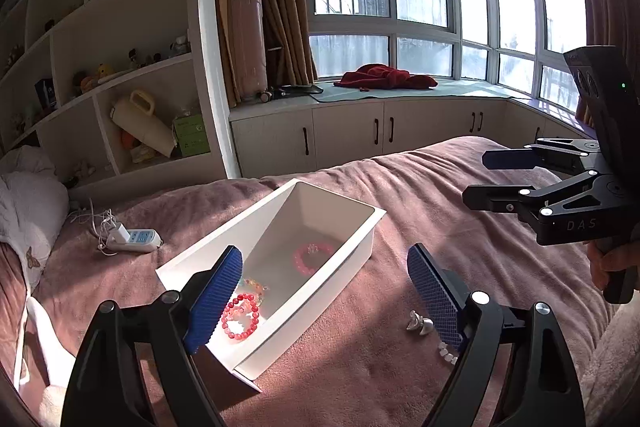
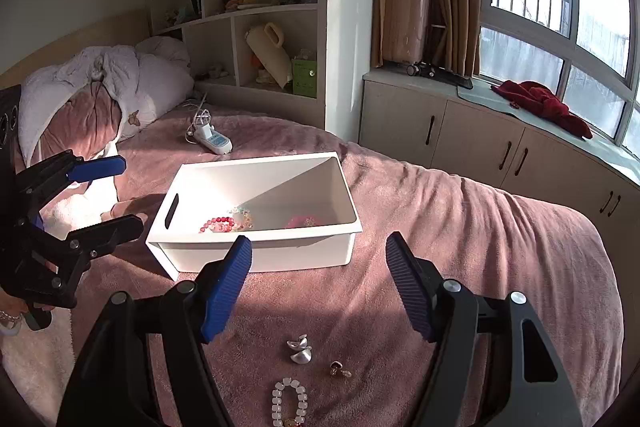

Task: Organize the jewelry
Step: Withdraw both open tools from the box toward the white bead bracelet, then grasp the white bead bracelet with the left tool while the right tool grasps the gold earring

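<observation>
Seen from the right wrist, going left to right: the left gripper (image 2: 106,193) hovers at the far left, jaws apart and empty; the white bin (image 2: 256,247) sits mid-bed on the pink blanket (image 2: 480,247), already holding a red bead bracelet (image 2: 218,223) and a pink bracelet (image 2: 302,221), likely sorted; nearer, between the right gripper (image 2: 318,287) jaws, spread and empty, lie silver earrings (image 2: 300,349), a small ring (image 2: 338,367) and a white bead bracelet (image 2: 289,403), probably awaiting pickup; both grippers tilt downward.

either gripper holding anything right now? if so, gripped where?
Nothing held. Left gripper and right gripper both have open, empty fingers; the remaining jewelry still lies on the blanket.
</observation>
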The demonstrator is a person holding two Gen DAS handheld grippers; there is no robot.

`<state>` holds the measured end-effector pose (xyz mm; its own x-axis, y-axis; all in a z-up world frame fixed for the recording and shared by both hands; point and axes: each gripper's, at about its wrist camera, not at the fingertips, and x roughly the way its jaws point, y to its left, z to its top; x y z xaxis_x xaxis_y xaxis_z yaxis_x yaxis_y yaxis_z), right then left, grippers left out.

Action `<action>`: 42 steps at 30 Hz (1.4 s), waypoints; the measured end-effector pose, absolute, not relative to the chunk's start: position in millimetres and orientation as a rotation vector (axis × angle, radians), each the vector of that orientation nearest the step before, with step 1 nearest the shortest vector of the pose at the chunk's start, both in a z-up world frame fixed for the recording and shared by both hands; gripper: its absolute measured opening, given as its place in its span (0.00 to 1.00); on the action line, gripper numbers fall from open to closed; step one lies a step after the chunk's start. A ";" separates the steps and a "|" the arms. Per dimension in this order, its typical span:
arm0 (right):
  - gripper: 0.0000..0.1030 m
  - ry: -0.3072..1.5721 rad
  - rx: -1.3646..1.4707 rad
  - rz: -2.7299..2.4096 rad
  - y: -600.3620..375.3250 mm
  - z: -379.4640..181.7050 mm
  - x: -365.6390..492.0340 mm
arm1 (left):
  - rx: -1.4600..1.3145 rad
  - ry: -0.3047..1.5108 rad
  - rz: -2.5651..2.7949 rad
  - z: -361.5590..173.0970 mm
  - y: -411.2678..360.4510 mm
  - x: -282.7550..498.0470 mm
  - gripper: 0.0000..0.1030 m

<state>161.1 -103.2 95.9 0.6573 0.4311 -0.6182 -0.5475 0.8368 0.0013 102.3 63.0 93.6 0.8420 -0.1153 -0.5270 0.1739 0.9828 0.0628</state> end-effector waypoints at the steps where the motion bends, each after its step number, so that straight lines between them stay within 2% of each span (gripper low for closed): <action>1: 0.67 0.652 -0.196 0.553 -106.2 91.1 160.0 | 0.115 0.552 -0.164 89.1 57.8 100.4 0.86; 4: 0.67 0.669 -0.216 0.540 -114.6 76.8 158.2 | 0.122 0.554 -0.187 76.8 46.3 96.1 0.89; 22: 0.66 0.807 -0.277 0.555 -130.8 -16.4 162.7 | 0.100 0.731 -0.346 -33.5 -8.9 111.1 0.89; 33: 0.59 0.941 -0.305 0.562 -129.2 -65.2 177.1 | 0.169 0.782 -0.405 -76.2 -38.7 122.9 0.88; 35: 0.56 0.959 -0.305 0.566 -128.6 -71.1 179.0 | 0.186 0.794 -0.411 -80.7 -42.4 123.9 0.83; 39: 0.53 0.988 -0.301 0.569 -128.3 -79.0 183.4 | 0.197 0.832 -0.433 -89.7 -45.8 127.3 0.63; 42: 0.47 1.007 -0.309 0.570 -126.7 -84.7 184.4 | 0.207 0.855 -0.450 -96.9 -47.9 127.9 0.54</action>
